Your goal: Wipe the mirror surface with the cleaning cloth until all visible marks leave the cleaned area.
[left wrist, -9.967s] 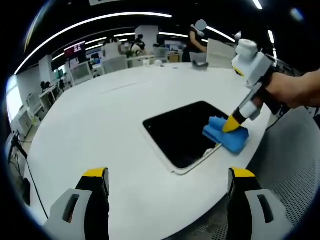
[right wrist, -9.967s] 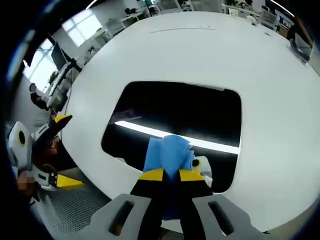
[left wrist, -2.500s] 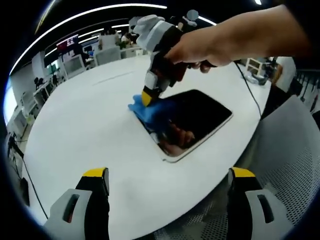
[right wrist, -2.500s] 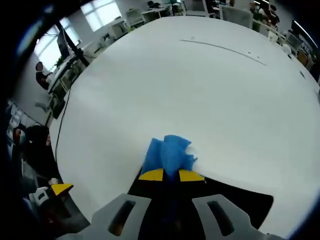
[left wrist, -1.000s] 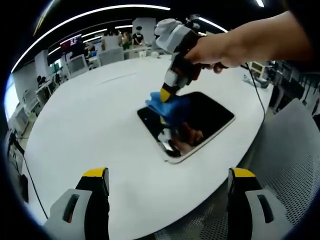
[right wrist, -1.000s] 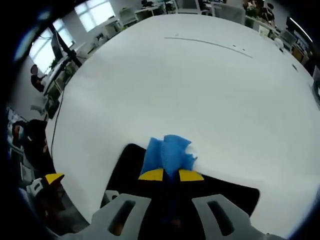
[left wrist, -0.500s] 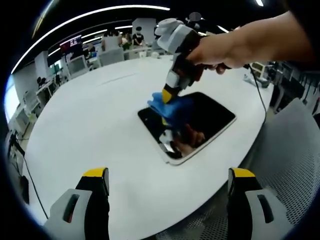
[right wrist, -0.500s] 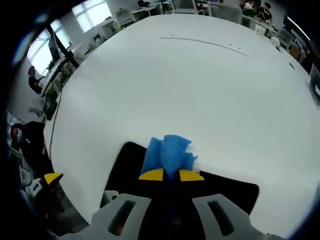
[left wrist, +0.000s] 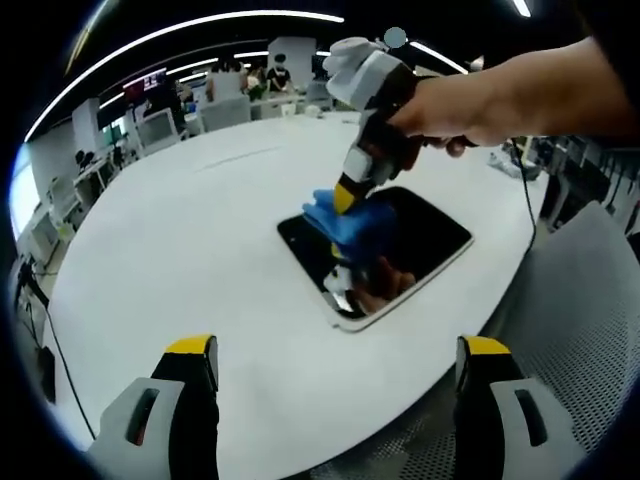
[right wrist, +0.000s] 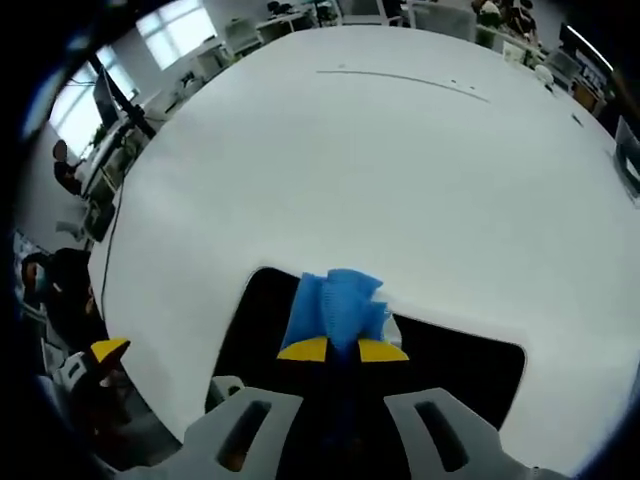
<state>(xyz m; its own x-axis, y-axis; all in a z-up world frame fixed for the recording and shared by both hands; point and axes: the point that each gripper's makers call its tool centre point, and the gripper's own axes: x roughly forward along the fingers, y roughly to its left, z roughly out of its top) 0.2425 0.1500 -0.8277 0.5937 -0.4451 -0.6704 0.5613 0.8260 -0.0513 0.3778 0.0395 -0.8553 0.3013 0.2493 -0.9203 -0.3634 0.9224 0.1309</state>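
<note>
Pressing blue cloth [right wrist: 338, 308] on mirror [right wrist: 460, 370], right jaws clamped, left jaws wide, empty

No legible text, label or number anywhere (far wall screen [left wrist: 147, 84] too blurred).

Distant left, close right; shared mirror [left wrist: 385, 250]

Bright overhead strip lighting, strong fisheye bending, soft edges
</note>
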